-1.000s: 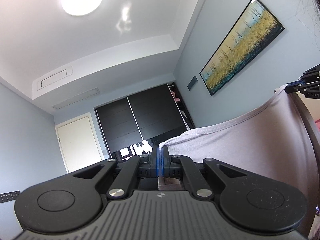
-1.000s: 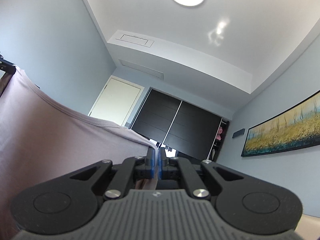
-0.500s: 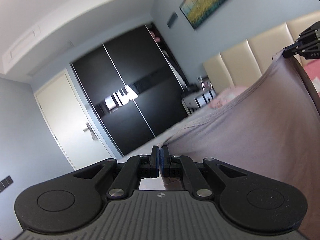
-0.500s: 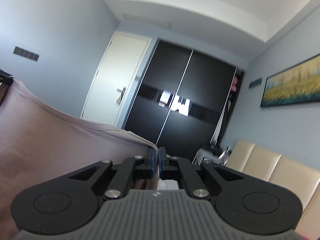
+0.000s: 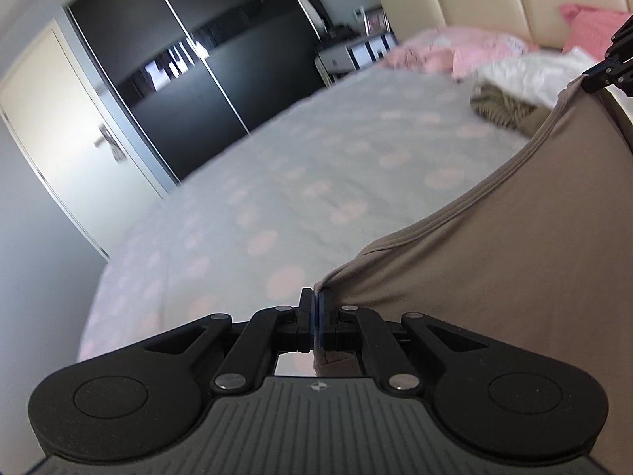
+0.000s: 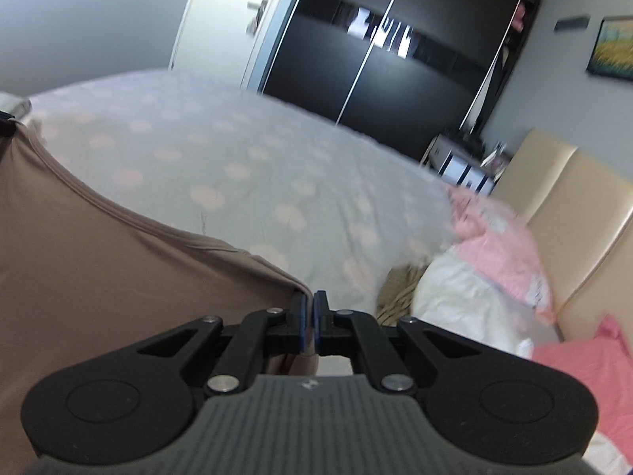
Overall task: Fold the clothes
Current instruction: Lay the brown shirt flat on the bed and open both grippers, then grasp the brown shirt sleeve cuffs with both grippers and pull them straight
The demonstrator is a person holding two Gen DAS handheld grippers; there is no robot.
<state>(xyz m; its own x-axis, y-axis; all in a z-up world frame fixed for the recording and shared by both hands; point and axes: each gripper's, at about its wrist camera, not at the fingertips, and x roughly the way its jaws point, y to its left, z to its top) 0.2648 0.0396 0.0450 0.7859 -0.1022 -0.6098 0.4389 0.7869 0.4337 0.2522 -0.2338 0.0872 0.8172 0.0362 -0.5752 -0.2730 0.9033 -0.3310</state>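
A taupe garment hangs stretched between both grippers above the bed. My left gripper is shut on one corner of its hemmed top edge. In the right wrist view the same taupe garment fills the lower left, and my right gripper is shut on its other corner. The right gripper also shows at the right edge of the left wrist view, pinching the cloth. The lower part of the garment is hidden behind the gripper bodies.
Below lies a bed with a grey spread dotted pink. Near the cream headboard sit a pink pillow, white cloth and a striped olive garment. A black sliding wardrobe and a pale door stand beyond.
Both grippers swung down and forward with the garment held taut. The views dropped from the ceiling and wall to the bed surface.
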